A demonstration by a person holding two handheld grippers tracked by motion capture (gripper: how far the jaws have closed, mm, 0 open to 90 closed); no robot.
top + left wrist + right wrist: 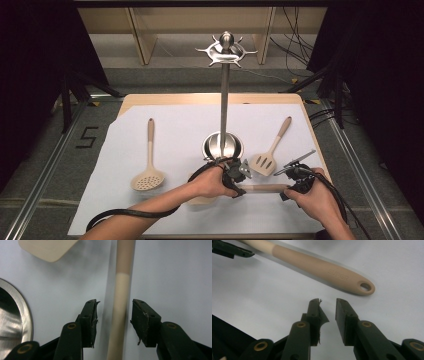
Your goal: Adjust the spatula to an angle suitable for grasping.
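Counter (165, 100): a pale wooden top is seen mid-frame in the high view, covered by a smooth white sheet (175, 135).
Stand (224, 100): a polished steel pole rises from a round, shiny base (222, 146) and is topped by a ring of curved hooks.
Skimmer (148, 172): a beige perforated round head on a long tan handle is laid at lower left.
Slotted turner (270, 152): a flat beige slotted blade lies right of the base.
Third utensil (122, 290): its matte cream shaft and tan handle with a hanging hole lie along the lower centre of the sheet.
Left tongs (113, 315): spread wide either side of the shaft, not touching it.
Right tongs (328, 302): narrowly parted near the handle end, gripping nothing.
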